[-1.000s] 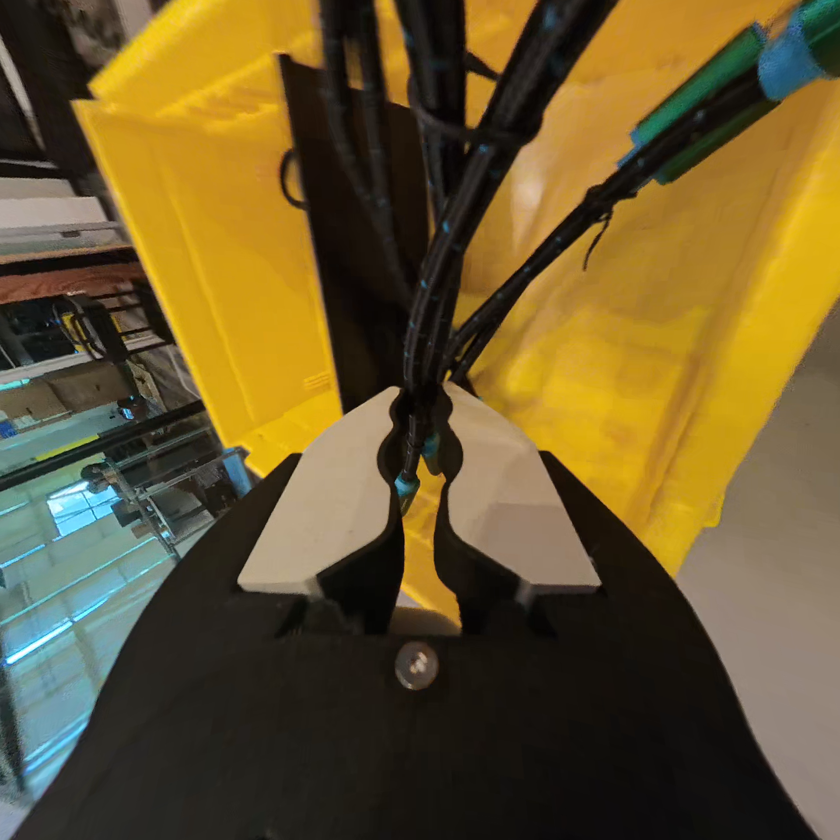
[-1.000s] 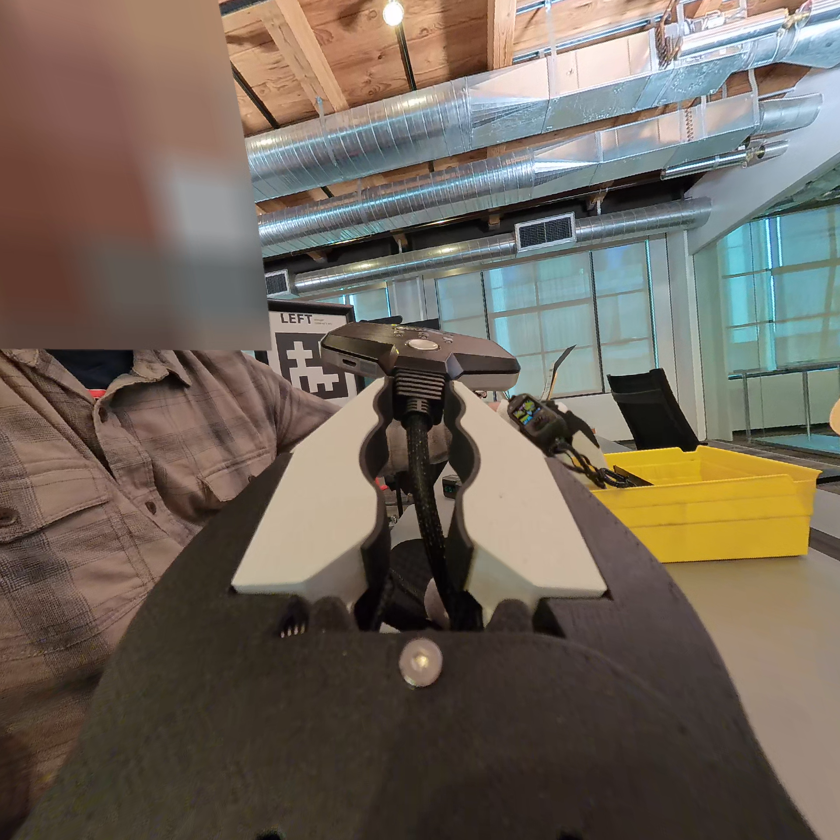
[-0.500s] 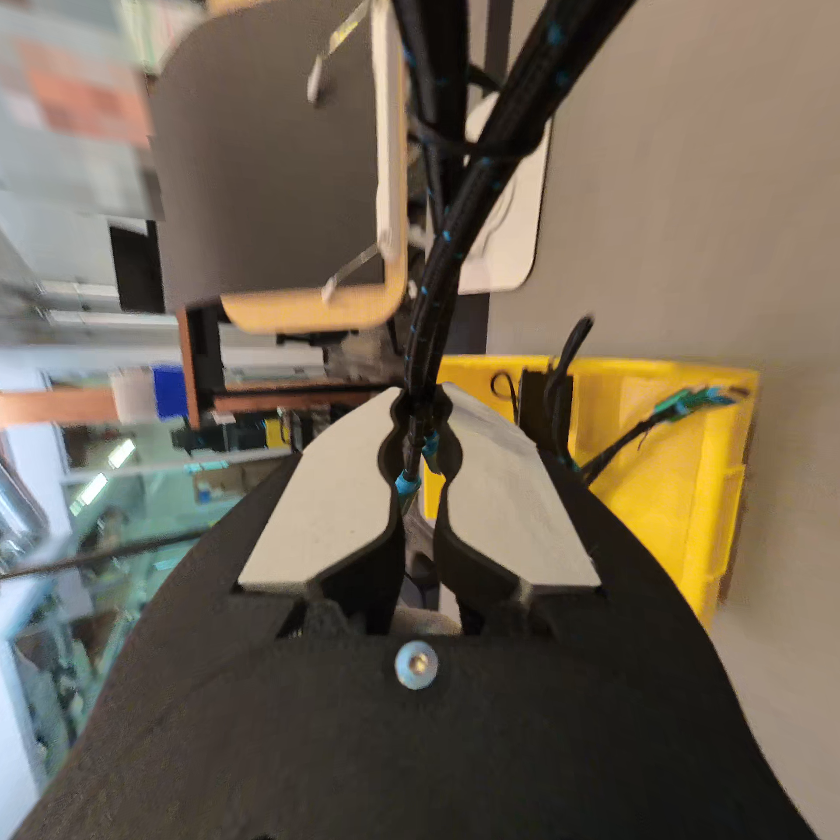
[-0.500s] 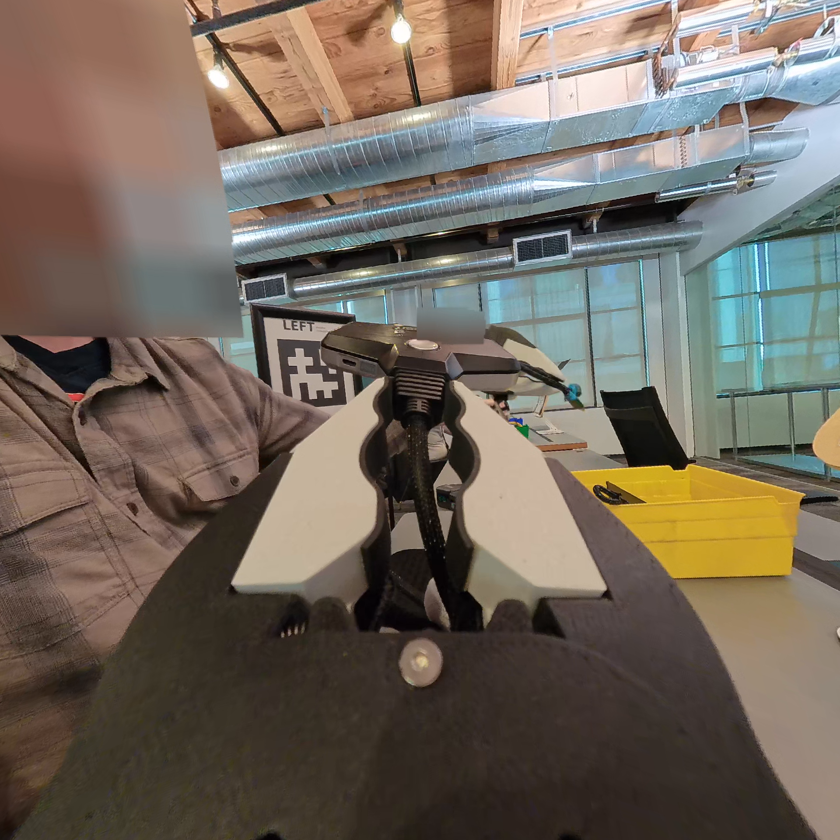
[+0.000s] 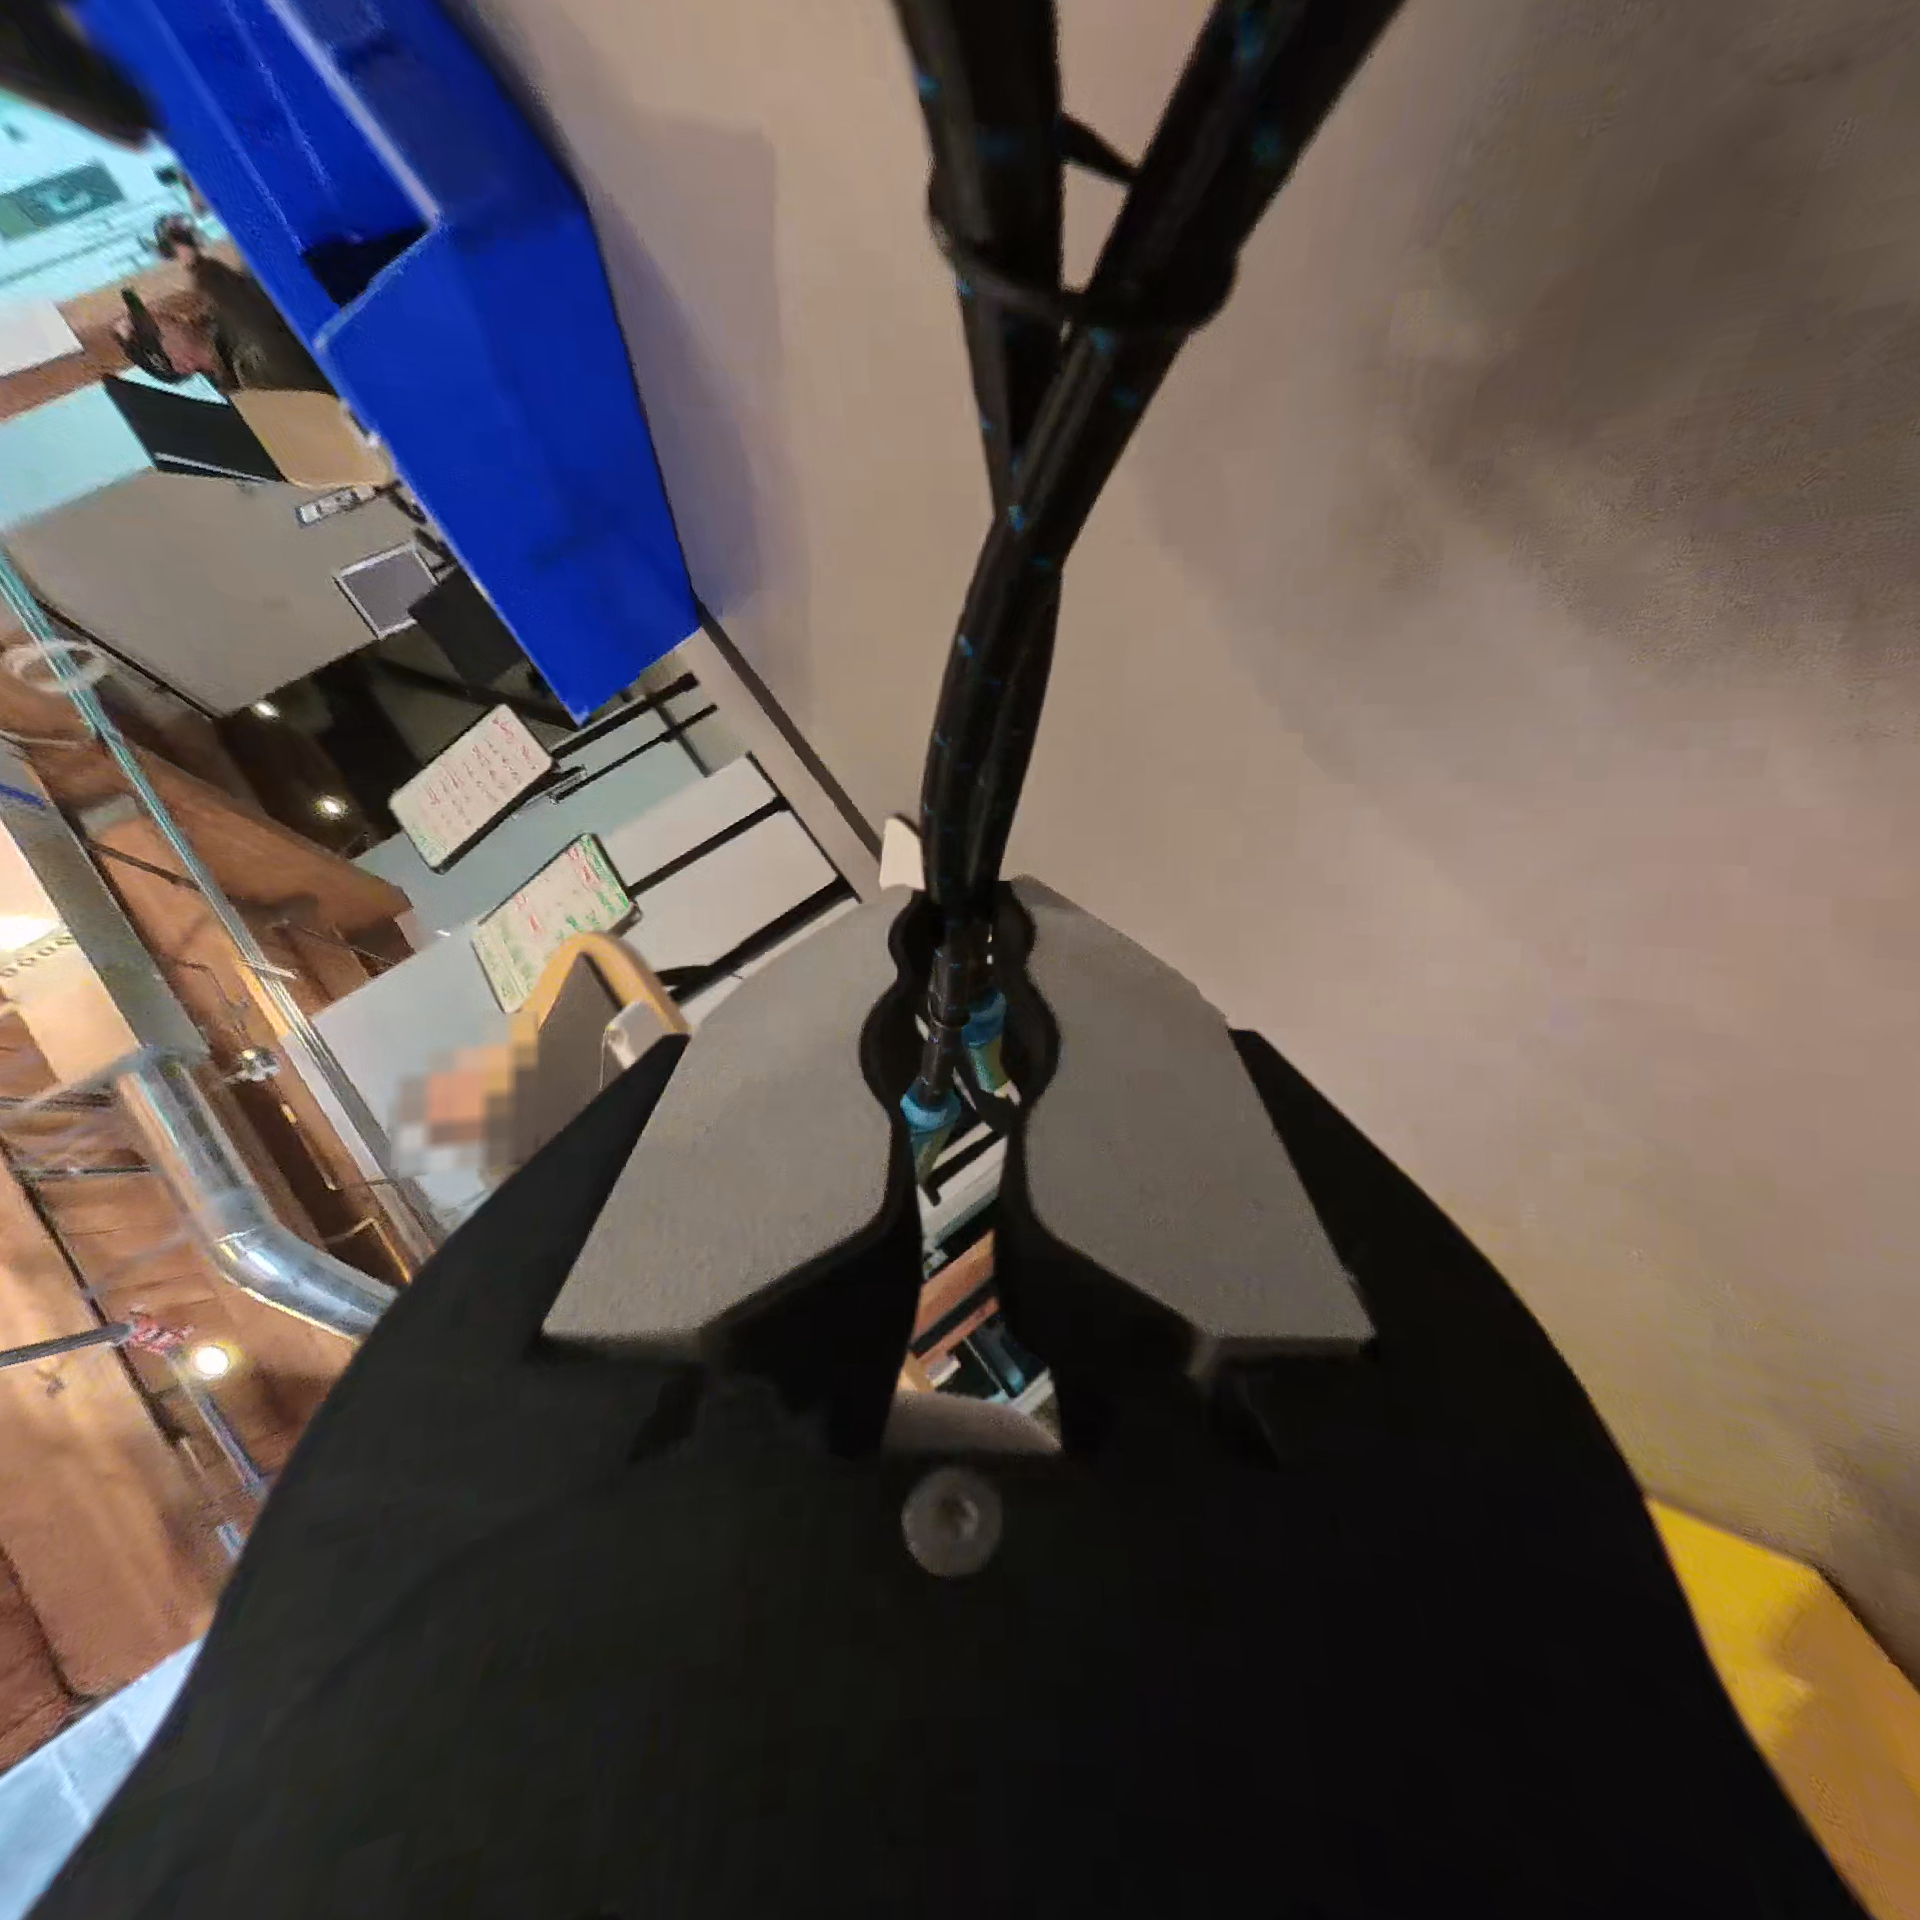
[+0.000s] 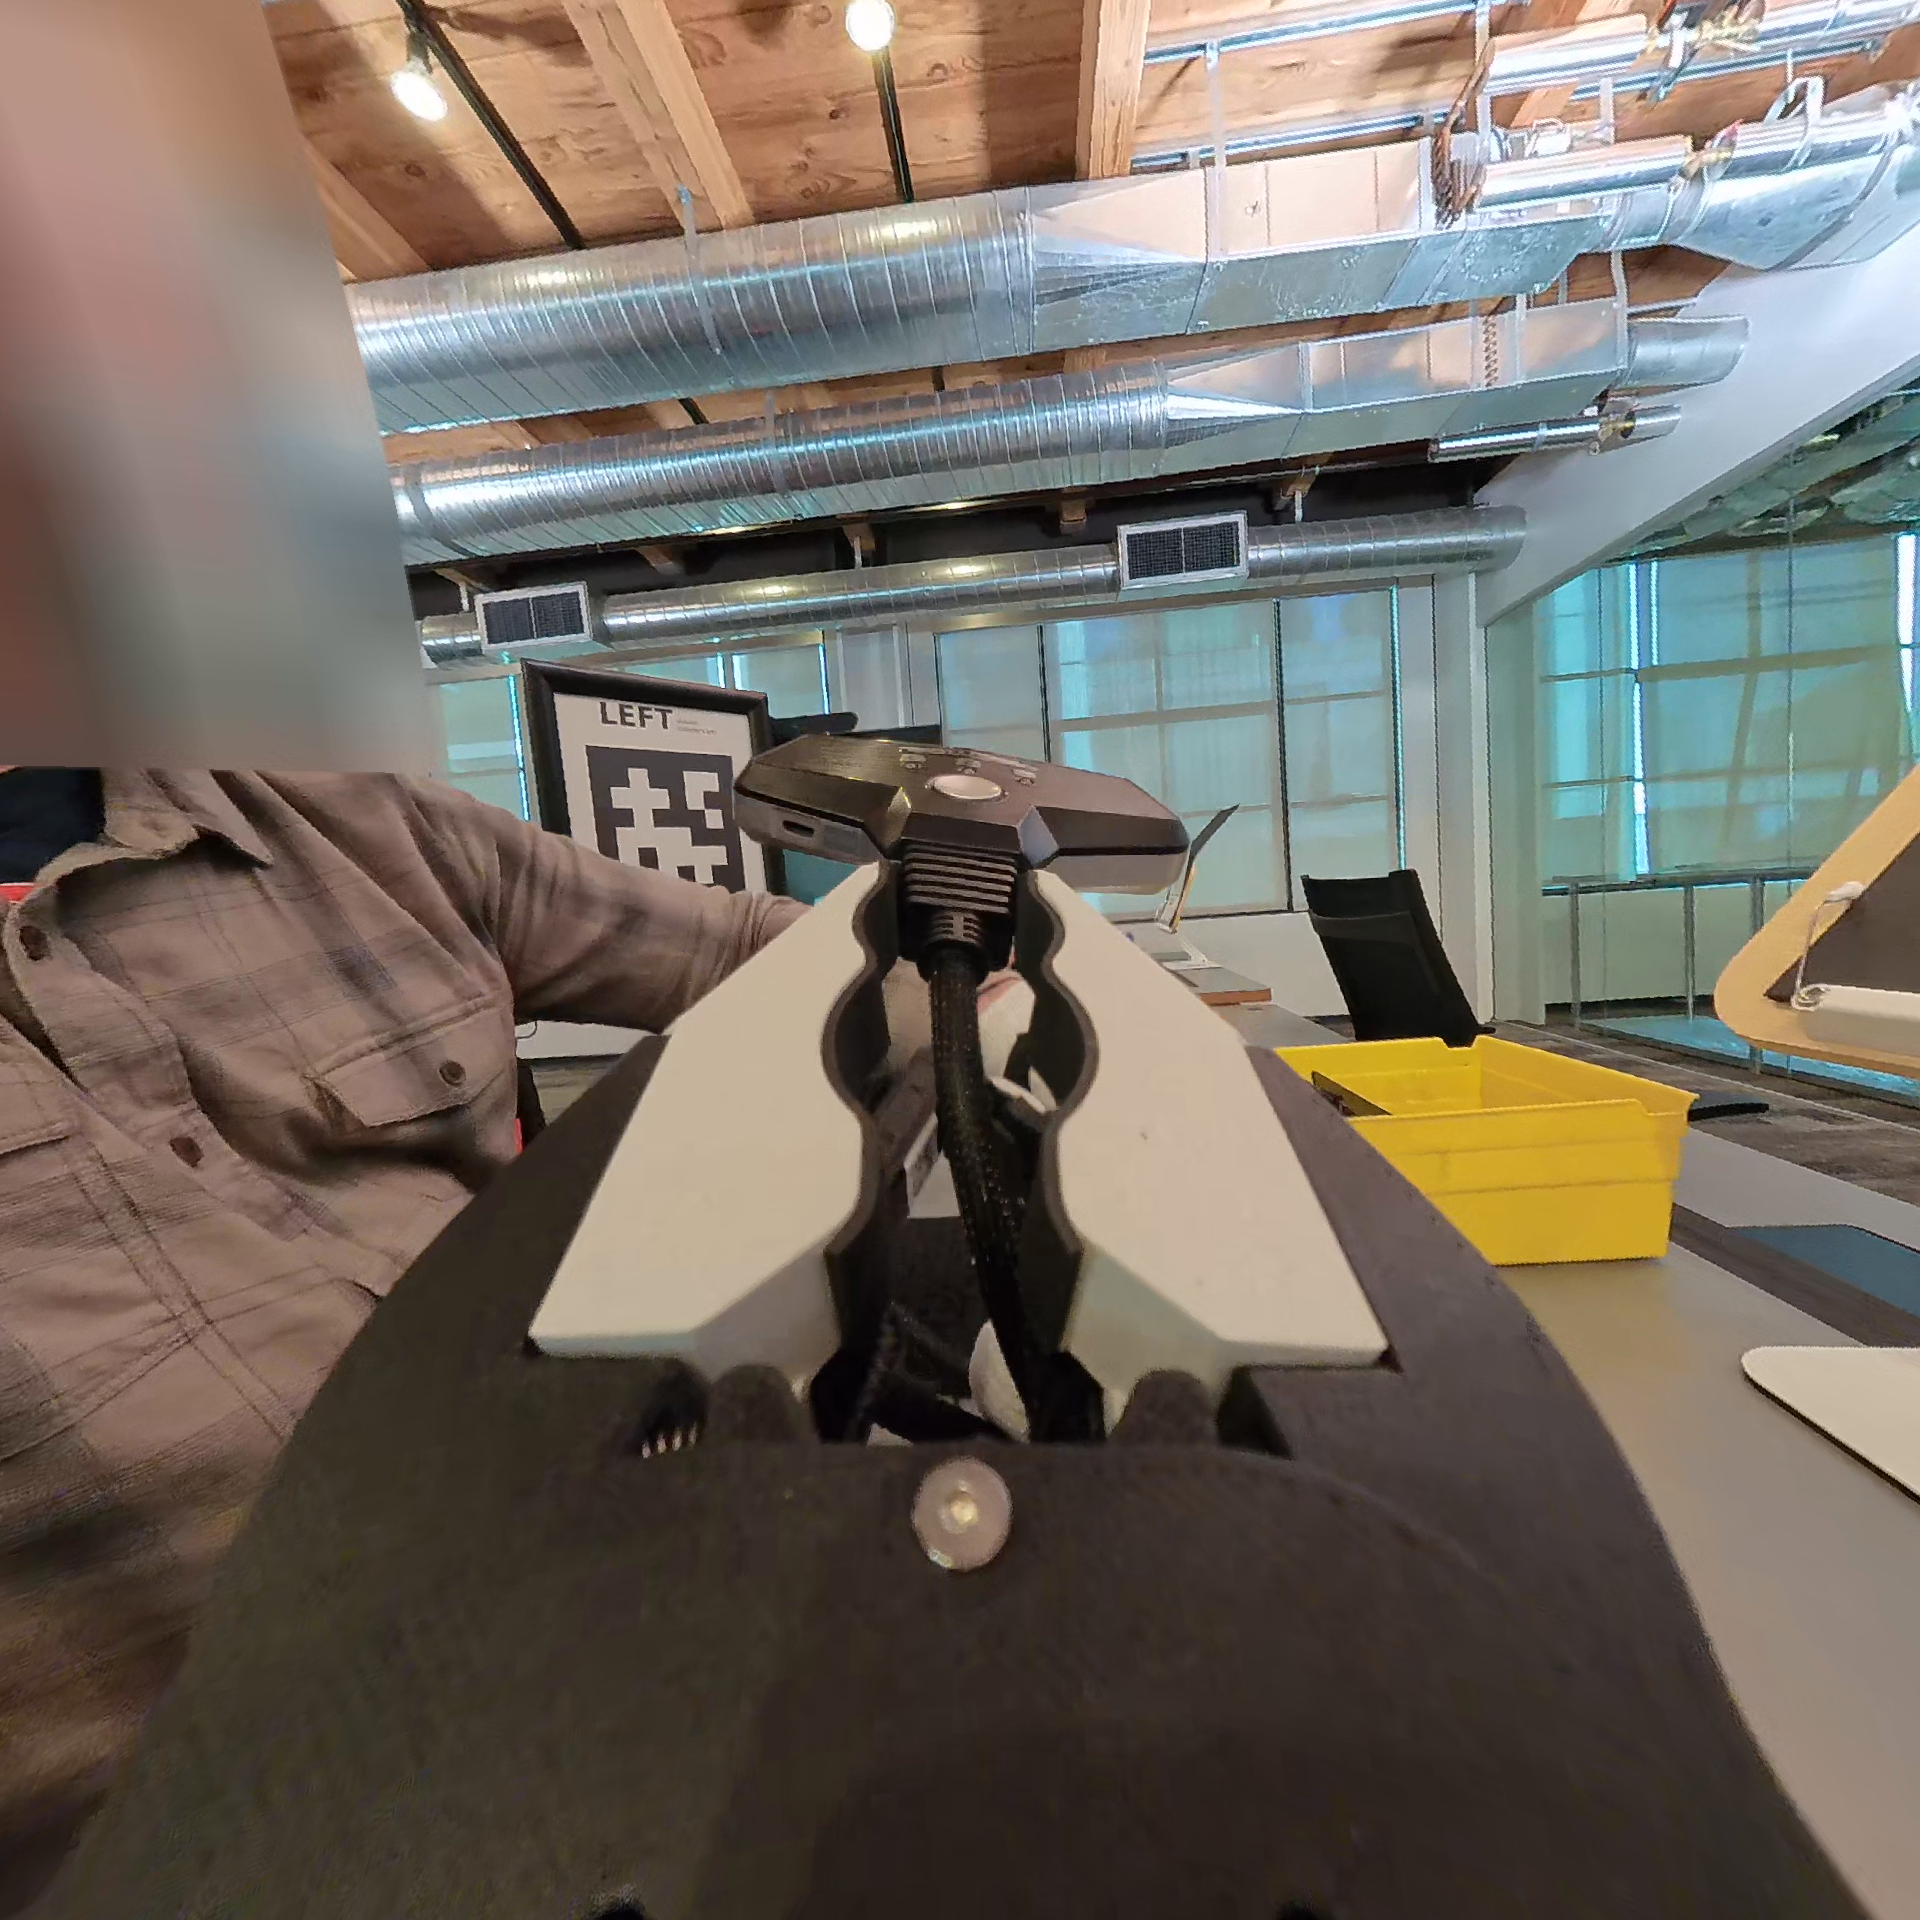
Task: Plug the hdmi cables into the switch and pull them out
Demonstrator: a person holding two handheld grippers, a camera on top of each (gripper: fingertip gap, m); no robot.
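- Swinging fast, my left claw [image 5: 961, 925] has turned away from the yellow bin [image 6: 1496, 1143]. A second ago yellow filled its view; now I see bare grey surface [image 5: 1455, 623] and a blue bin [image 5: 468, 343], with only a yellow corner down low.
- It stays pinched narrow on the black hdmi cables [image 5: 987, 665]. They run as a tied bunch from its tips up out of the picture, so they have come out of the bin with it.
- I can see small blue plug ends tucked between the jaws, but that part is dark and blurry, so I may be wrong about what they are.
- My right claw [image 6: 956, 914] has hardly moved. It is still squeezed shut on the ribbed neck of the switch [image 6: 961, 805], holding it up in the air with its own braided cord [image 6: 971, 1101] hanging down between the jaws.
- I think the cables are now on their way to the switch. No plug is in a port yet that I can see.
- Next I need to turn a plug end toward a port, which looks tricky from this grip.
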